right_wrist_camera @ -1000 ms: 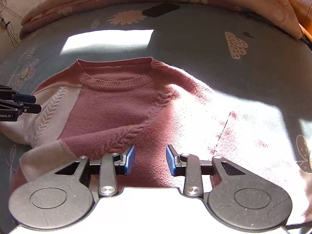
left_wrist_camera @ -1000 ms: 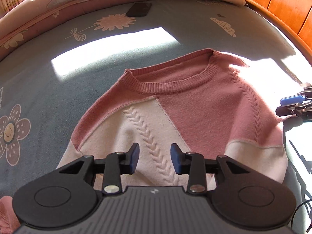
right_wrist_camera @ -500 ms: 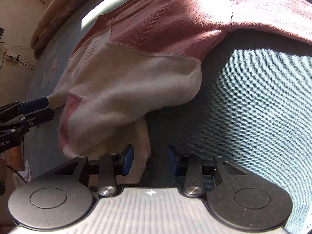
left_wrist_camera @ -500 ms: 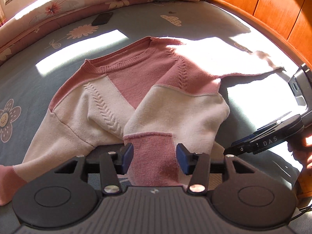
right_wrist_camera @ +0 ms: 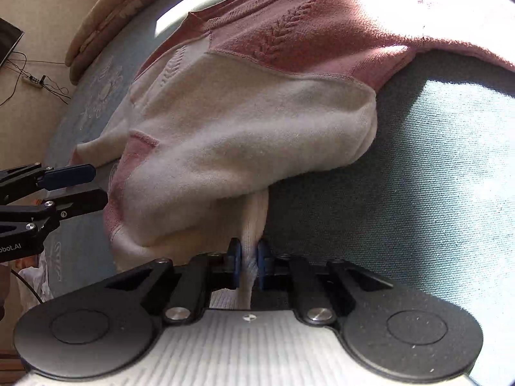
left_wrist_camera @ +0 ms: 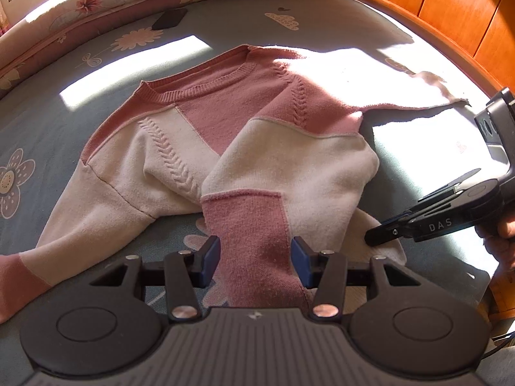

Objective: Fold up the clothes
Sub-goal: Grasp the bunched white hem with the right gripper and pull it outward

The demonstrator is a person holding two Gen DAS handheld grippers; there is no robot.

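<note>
since half a second ago the right gripper point(right_wrist_camera: 248, 263) has clamped the sweater point(left_wrist_camera: 257, 148) hem at 6 o'clock. the left gripper point(left_wrist_camera: 256, 260) stays parted around the pink cuff point(left_wrist_camera: 251, 225). sweater lies on the bed point(left_wrist_camera: 96, 103).

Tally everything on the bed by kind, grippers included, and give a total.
Pink-and-cream sweater: 1
Dark phone: 1
Folded floral quilt: 1
Grippers: 2 (left gripper, right gripper)
Total: 5
</note>
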